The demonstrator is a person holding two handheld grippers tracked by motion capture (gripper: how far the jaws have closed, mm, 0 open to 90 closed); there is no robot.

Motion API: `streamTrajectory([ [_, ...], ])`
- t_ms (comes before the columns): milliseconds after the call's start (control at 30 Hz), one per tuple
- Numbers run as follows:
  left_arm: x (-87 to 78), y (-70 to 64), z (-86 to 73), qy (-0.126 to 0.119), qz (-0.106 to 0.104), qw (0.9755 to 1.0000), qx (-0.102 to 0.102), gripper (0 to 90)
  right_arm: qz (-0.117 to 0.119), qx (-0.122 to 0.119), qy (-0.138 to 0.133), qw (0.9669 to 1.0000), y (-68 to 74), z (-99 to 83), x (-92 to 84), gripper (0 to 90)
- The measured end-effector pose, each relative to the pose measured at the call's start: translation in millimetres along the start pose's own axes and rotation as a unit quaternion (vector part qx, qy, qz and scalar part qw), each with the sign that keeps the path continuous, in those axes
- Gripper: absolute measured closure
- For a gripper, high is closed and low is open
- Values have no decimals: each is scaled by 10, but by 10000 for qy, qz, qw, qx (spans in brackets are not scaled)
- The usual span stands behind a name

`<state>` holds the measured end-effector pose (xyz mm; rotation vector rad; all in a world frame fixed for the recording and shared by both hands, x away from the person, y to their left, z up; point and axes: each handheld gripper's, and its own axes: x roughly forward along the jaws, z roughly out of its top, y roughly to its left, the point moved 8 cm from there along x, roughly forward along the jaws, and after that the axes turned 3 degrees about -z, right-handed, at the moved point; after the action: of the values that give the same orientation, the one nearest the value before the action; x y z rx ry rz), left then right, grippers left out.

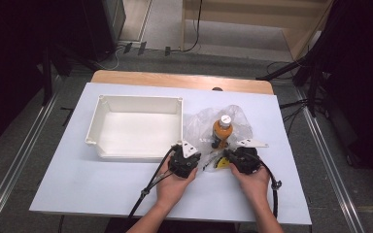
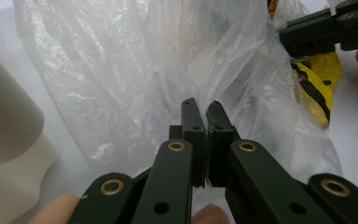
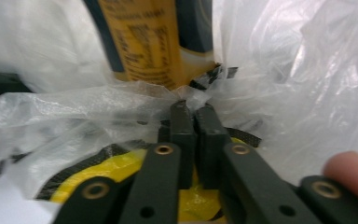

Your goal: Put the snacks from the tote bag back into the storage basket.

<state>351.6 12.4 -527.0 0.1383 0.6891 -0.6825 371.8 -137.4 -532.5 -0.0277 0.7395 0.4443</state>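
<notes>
Beside bottle (image 1: 222, 130), high view alone shows tray (image 1: 134, 127).

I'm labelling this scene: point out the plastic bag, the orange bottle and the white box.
plastic bag (image 2: 121, 84), left gripper view, its crinkled clear side.
orange bottle (image 1: 222, 129), high view, its orange body below the white cap.
white box (image 1: 137, 98), high view, its far rim.

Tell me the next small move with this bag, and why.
Probably draw the two grippers apart to open the clear plastic bag. The left gripper and right gripper each pinch its film, and the orange bottle stands inside.
</notes>
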Motion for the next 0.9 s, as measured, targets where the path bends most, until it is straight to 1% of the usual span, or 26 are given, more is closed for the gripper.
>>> streamTrajectory([
  [33,0,0,0,-3,-3,10000,-5,897,85,12,-96,9999,10,18,-46,785],
  [100,-1,1,2,-16,-16,10000,-4,897,277,-1,-473,9985,48,109,-196,723],
  [133,-2,1,2,-13,-12,10000,-5,897,295,-3,-634,9976,57,154,-263,720],
  [200,0,2,4,-22,-18,10000,-10,897,274,-31,-1051,9941,71,299,-452,726],
  [233,2,0,6,-37,-21,10000,-33,898,218,-60,-1230,9922,74,369,-525,729],
  [267,1,2,3,-16,-19,10000,-8,898,159,-99,-1345,9907,72,421,-578,731],
  [300,3,-1,5,-31,-18,10000,-13,898,59,-140,-1564,9876,58,519,-655,734],
  [333,1,-1,3,-11,-14,10000,0,898,-14,-108,-1716,9851,39,599,-701,734],
  [367,2,-1,3,-8,-14,10000,3,898,-133,-62,-1843,9828,1,675,-731,725],
  [400,3,0,3,-9,-15,10000,2,898,-288,47,-1960,9802,-51,741,-748,715],
  [433,3,0,3,-8,-16,10000,1,898,-390,164,-2072,9774,-109,798,-742,697],
  [467,3,0,3,-7,-10,10000,2,899,-478,307,-2117,9757,-172,836,-712,673],
  [500,2,1,2,-3,-8,10000,10,899,-517,501,-2094,9752,-230,856,-657,647],
  [533,3,0,3,-14,-11,10000,0,899,-489,658,-2017,9760,-281,861,-582,639],
  [567,1,0,3,-16,-17,10000,-5,900,-427,784,-1898,9778,-311,851,-498,653],
  [600,0,0,4,-23,-24,10000,-9,900,-371,808,-1751,9805,-326,828,-408,671],
  [633,0,0,4,-32,-24,10000,-16,900,-355,760,-1570,9840,-334,790,-315,706],
  [667,-1,0,4,-29,-28,10000,-16,900,-398,713,-1357,9874,-342,739,-224,756],
  [733,-3,2,4,-28,-26,10000,-16,900,-412,575,-977,9927,-346,635,-74,822],
  [800,-3,1,4,-32,-24,10000,-15,900,-424,505,-665,9956,-355,546,33,853],
  [833,-3,1,4,-33,-23,10000,-14,900,-352,527,-514,9967,-357,509,75,860],
  [900,-3,0,3,-34,-21,10000,-12,900,-347,571,-287,9973,-375,448,132,882],
])
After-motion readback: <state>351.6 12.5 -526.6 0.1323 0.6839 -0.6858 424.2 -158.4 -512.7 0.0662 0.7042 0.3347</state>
